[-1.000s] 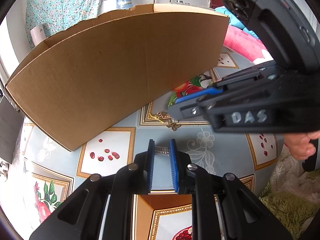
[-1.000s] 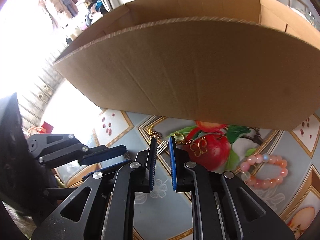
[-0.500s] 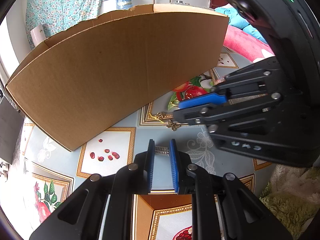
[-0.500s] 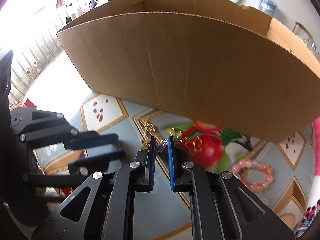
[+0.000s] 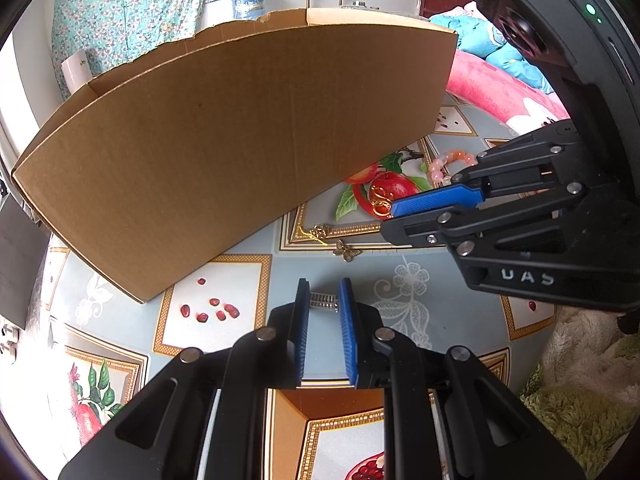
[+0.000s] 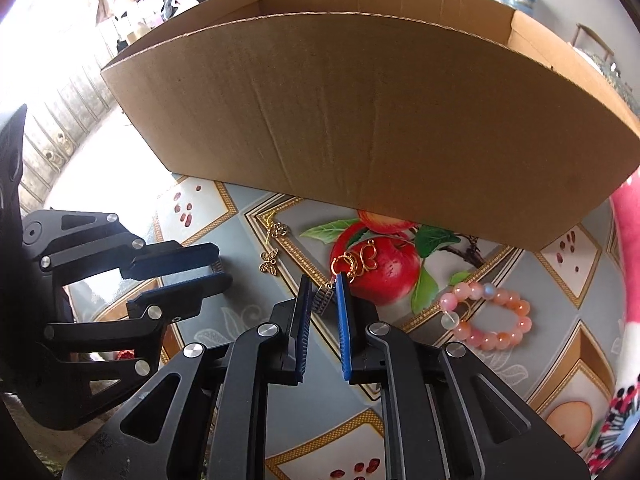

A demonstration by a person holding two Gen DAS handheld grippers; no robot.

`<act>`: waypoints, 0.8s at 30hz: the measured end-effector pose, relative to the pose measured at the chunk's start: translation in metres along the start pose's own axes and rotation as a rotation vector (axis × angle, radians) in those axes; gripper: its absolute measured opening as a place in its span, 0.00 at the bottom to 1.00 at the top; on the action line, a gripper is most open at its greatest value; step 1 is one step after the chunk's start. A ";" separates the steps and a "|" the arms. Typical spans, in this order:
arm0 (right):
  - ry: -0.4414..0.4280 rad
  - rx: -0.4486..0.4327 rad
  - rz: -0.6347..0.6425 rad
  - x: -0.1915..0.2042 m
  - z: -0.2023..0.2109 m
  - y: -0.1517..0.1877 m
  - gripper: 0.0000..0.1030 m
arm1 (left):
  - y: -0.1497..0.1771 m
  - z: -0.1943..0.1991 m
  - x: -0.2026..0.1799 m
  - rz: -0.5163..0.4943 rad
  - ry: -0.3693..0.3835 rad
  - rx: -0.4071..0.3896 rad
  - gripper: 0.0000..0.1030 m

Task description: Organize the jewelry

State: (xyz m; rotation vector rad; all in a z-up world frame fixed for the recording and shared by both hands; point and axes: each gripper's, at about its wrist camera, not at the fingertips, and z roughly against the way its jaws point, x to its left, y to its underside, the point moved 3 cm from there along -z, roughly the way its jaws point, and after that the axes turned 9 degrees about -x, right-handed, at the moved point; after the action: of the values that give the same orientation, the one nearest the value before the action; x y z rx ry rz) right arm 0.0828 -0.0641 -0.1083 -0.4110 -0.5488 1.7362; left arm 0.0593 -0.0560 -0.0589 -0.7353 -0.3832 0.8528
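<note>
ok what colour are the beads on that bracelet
Pale pink to peach, with a few clear whitish ones; the beaded bracelet shows best in the right wrist view.

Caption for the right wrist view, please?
Right gripper pinching a small silver clasp before a cardboard box, pink bead bracelet nearby.

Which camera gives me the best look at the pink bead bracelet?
Right wrist view: the bracelet lies in full, unblocked, on the tablecloth. In the left wrist view, only part of it shows behind the right gripper.
</note>
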 end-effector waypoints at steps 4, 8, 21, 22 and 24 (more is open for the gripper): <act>0.017 0.002 0.040 0.010 -0.007 -0.001 0.07 | 0.000 0.000 0.000 0.001 0.000 0.000 0.14; -0.002 -0.006 0.007 0.005 -0.007 0.000 0.02 | 0.000 0.000 -0.001 0.001 -0.001 -0.004 0.14; -0.046 -0.055 -0.037 -0.027 0.036 -0.006 0.00 | 0.001 0.000 -0.002 -0.004 -0.005 -0.005 0.14; -0.050 -0.060 -0.043 -0.028 0.043 -0.008 0.00 | 0.001 -0.001 -0.002 -0.003 -0.005 -0.004 0.14; -0.069 -0.071 -0.070 -0.033 0.051 -0.010 0.00 | 0.001 0.000 -0.002 0.001 -0.005 -0.003 0.14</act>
State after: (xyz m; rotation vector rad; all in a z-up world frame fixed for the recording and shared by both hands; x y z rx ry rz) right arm 0.0703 -0.1019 -0.0615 -0.3785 -0.6680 1.6724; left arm 0.0582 -0.0573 -0.0598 -0.7368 -0.3888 0.8547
